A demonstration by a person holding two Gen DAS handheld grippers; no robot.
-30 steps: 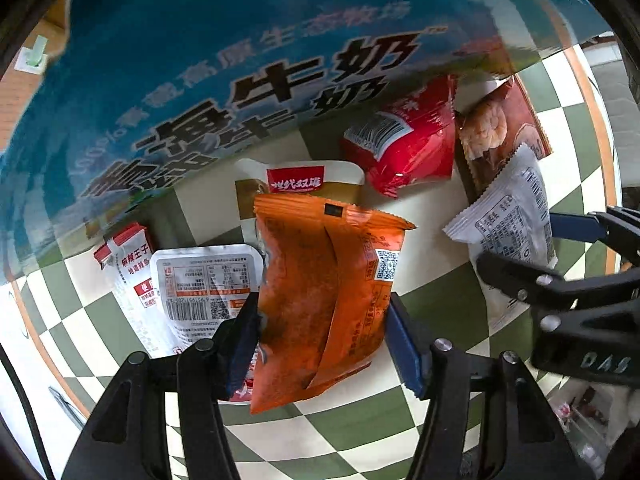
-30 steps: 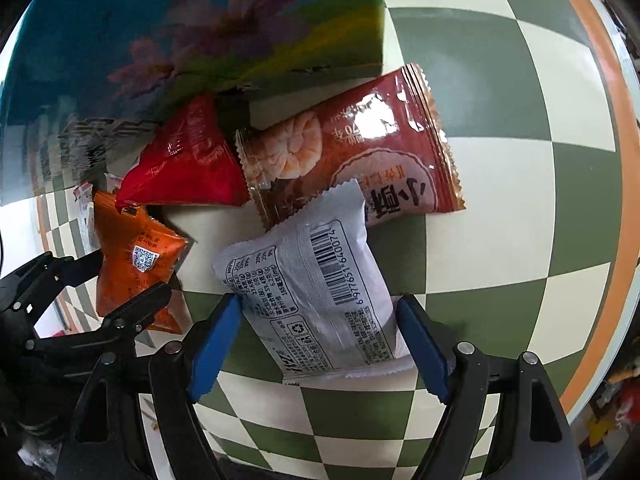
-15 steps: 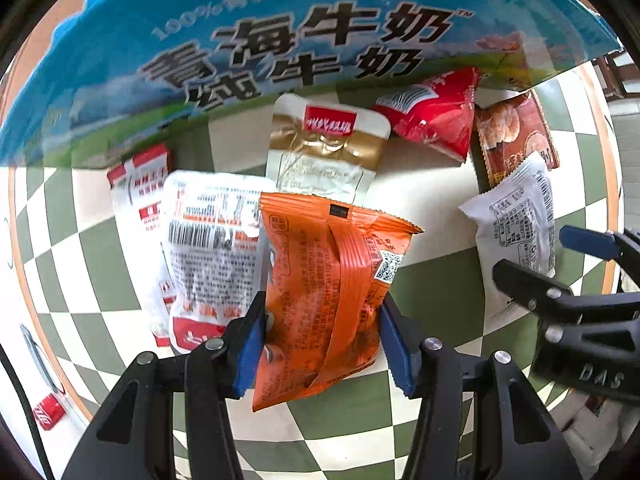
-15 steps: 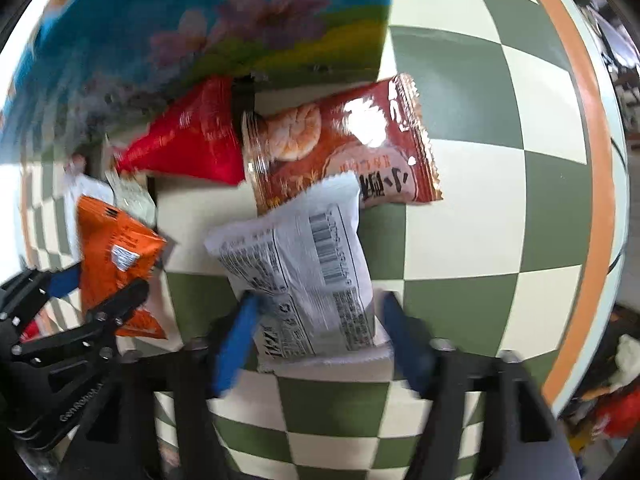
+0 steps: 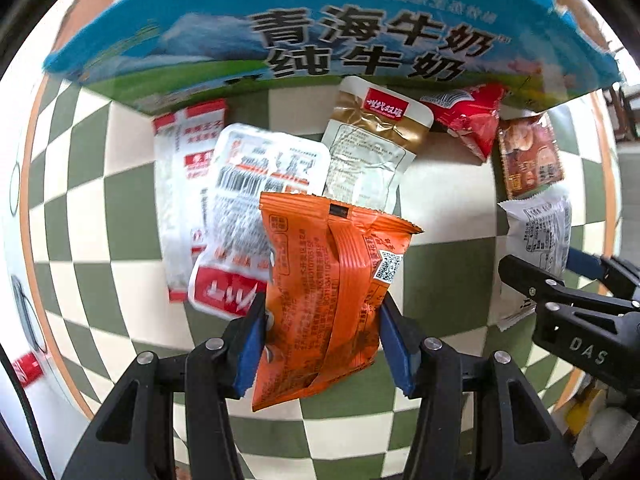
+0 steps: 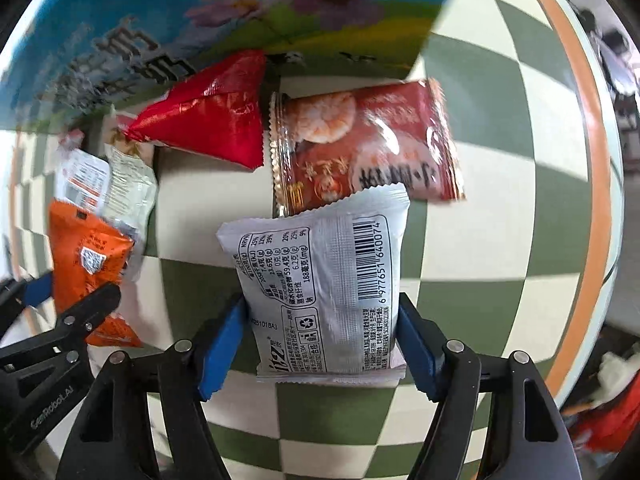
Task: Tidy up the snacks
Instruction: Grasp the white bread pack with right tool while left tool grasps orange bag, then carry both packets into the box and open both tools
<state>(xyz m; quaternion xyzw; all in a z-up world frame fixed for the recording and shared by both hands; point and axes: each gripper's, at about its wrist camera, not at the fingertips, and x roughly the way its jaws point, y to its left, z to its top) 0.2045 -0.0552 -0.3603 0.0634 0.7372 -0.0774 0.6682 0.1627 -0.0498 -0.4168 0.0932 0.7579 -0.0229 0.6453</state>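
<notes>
**Q:** So what crowds the two grippers?

**A:** Mostly other packets, lying on a green-and-cream checked tablecloth (image 5: pixel 120 208). A big blue milk carton (image 5: pixel 320 28) stands along the far side and overhangs the row of snacks. Under its edge lie a white-and-red sachet (image 5: pixel 180 184), a white tray pack with a barcode (image 5: pixel 256 200), a gold-and-white pouch (image 5: pixel 372 140), a red foil packet (image 5: pixel 468 120) and a brown shrimp-cracker packet (image 6: pixel 360 140).

**Q:** And the grippers themselves?

**A:** The left gripper (image 5: pixel 322 344) is clamped on an orange packet (image 5: pixel 332 296), its blue pads pressing both sides; the packet hangs in front of the tray pack and the pouch and covers part of each. The right gripper (image 6: pixel 320 348) is closing around a grey-white packet (image 6: pixel 324 284). That packet sits between the pads, which look just at its edges, though I cannot say they press it. Its top corner overlaps the shrimp-cracker packet.

**Q:** Are the two near each other?

**A:** Yes, side by side; each shows at the edge of the other's view.

**Q:** Anything hard to read?

**A:** The carton's top is cut off in both views. The left wrist view is blurred, so the small print on the tray pack is illegible. Clutter past the table's orange border (image 6: pixel 592 160) is too smeared to name.
</notes>
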